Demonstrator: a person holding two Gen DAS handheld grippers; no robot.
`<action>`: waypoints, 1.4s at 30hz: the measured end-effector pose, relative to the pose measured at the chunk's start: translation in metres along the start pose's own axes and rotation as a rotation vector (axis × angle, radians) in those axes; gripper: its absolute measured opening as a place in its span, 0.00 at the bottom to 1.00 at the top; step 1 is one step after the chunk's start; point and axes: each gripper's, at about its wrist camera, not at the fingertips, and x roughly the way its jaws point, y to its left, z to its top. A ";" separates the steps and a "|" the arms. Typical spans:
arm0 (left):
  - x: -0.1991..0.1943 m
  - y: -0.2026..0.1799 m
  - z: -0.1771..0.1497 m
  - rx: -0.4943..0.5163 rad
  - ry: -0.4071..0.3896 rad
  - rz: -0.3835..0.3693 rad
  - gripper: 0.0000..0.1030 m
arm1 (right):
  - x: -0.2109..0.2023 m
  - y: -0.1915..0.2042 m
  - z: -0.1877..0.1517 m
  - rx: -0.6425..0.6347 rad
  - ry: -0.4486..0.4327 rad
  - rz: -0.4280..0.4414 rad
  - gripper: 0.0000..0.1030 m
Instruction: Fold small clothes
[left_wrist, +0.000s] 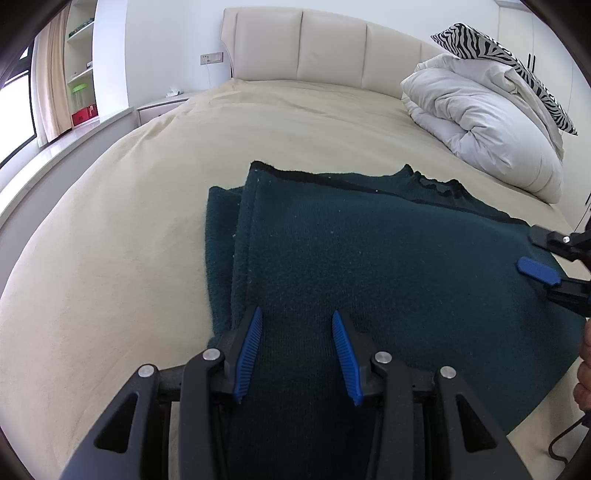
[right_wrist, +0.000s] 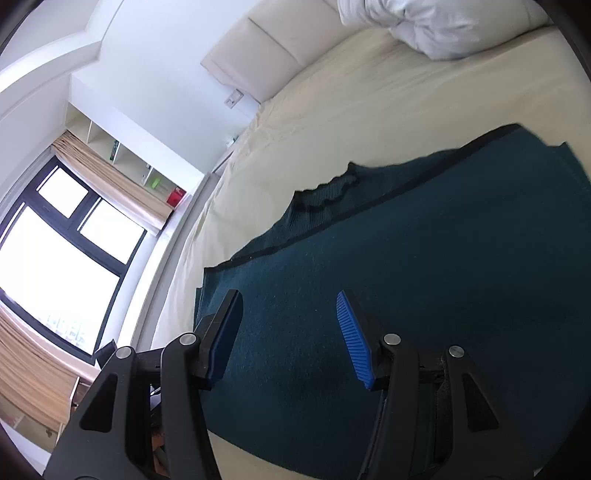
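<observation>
The left gripper (left_wrist: 297, 317) hovers just over the near hem of a dark green knit garment (left_wrist: 369, 266), jaws spread wide and holding nothing. The garment lies flat on the cream bed sheet (left_wrist: 129, 221), its left side already doubled over in a lengthwise fold. The right gripper (right_wrist: 290, 306), likewise wide open and empty, sits over the garment's right side. The work appears mid-fold; the next move likely calls for both tools to pinch an edge and carry it across. A rumpled white duvet (left_wrist: 480, 122) lies well apart by the headboard (left_wrist: 303, 44).
</observation>
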 end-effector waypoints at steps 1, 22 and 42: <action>0.000 0.000 0.000 0.002 0.000 0.000 0.42 | 0.012 -0.010 0.001 0.031 0.029 0.004 0.50; -0.027 0.002 0.010 -0.095 -0.016 -0.048 0.41 | -0.186 -0.173 0.001 0.323 -0.351 -0.146 0.59; 0.018 -0.044 0.017 -0.176 0.110 -0.317 0.39 | -0.106 -0.165 0.020 0.339 0.038 -0.081 0.47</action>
